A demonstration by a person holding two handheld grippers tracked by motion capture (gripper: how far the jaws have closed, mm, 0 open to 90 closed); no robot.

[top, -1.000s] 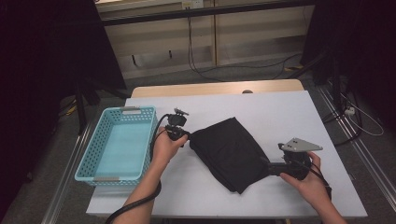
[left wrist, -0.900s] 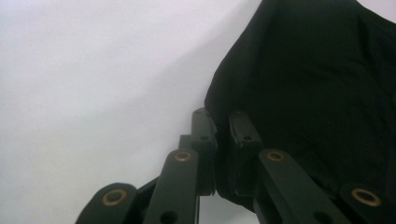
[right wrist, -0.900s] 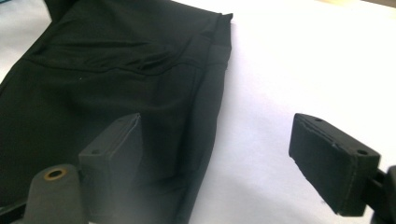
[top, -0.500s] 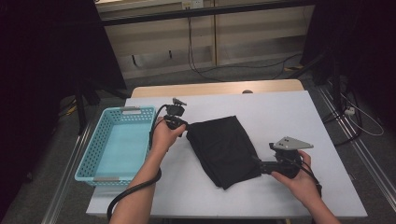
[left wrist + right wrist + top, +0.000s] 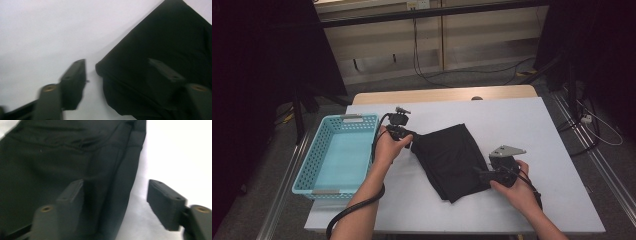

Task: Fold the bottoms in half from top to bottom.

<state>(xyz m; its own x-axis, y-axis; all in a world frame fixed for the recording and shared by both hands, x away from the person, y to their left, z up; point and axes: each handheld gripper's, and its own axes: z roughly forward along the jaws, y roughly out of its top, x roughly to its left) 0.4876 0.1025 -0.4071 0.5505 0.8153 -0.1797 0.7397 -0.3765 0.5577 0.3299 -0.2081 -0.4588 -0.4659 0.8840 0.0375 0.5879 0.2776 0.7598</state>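
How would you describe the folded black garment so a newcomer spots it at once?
On the white table, right of the turquoise basket, lies a folded black cloth between the two handheld grippers. It is the only dark, soft, flat item on the pale tabletop.

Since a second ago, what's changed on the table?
The left gripper has just opened its jaws and let go of the folded black cloth's corner. The right gripper slid left to the cloth's edge, its jaws closing around it, not yet pressing. The blue plastic basket stayed put.

Cloth (image 5: 453,160) on table (image 5: 557,175), basket (image 5: 337,155) to its left.
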